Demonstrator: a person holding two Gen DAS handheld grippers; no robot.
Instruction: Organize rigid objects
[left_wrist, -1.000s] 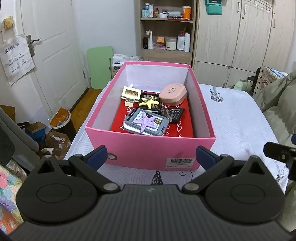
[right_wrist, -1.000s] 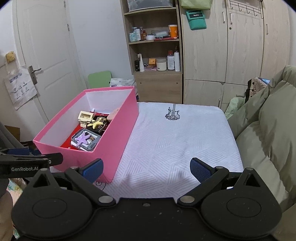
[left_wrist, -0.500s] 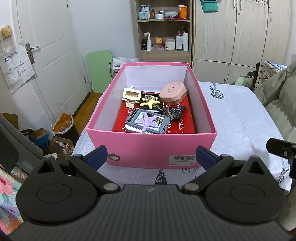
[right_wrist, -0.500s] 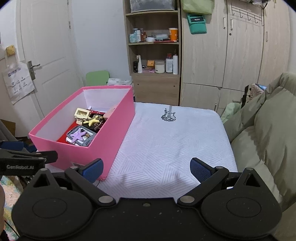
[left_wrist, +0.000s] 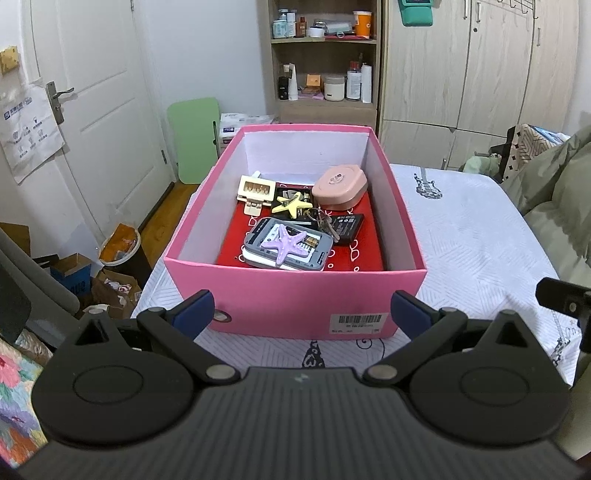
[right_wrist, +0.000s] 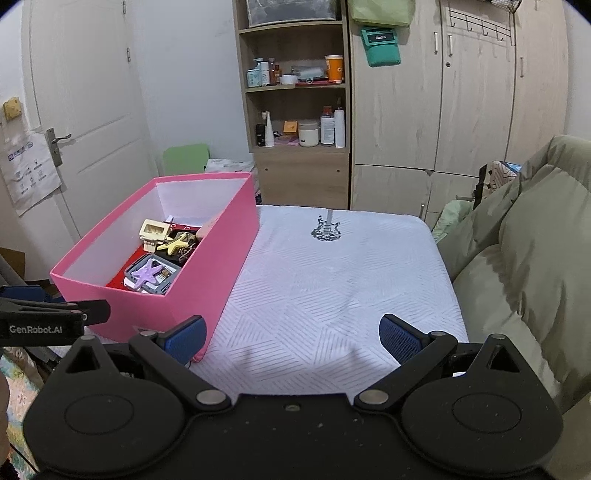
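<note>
A pink box (left_wrist: 295, 299) (right_wrist: 173, 299) stands on the white bedspread. Inside lie a purple starfish (left_wrist: 284, 242) (right_wrist: 147, 271) on a grey case (left_wrist: 321, 253), a yellow starfish (left_wrist: 291, 203) (right_wrist: 174, 243), a cream clip (left_wrist: 255, 190) (right_wrist: 153, 229), a pink oval case (left_wrist: 340, 184), keys (left_wrist: 325, 221) and a black card (left_wrist: 347, 227). My left gripper (left_wrist: 300, 314) hangs open just in front of the box's near wall, holding nothing. My right gripper (right_wrist: 291, 338) stands open and empty over the bedspread, to the right of the box.
The white bedspread (right_wrist: 332, 280) stretches right of the box, with an olive duvet (right_wrist: 528, 251) along its right side. Behind stand a wooden shelf unit (right_wrist: 295, 110) and wardrobe doors (right_wrist: 461, 92). Left of the bed are a door (left_wrist: 99, 110), cardboard boxes (left_wrist: 74, 273) and a bin (left_wrist: 122, 247).
Both grippers have drawn back and risen a little, so the box looks smaller and farther off. Both stay open and empty. Nothing in the box has moved.
</note>
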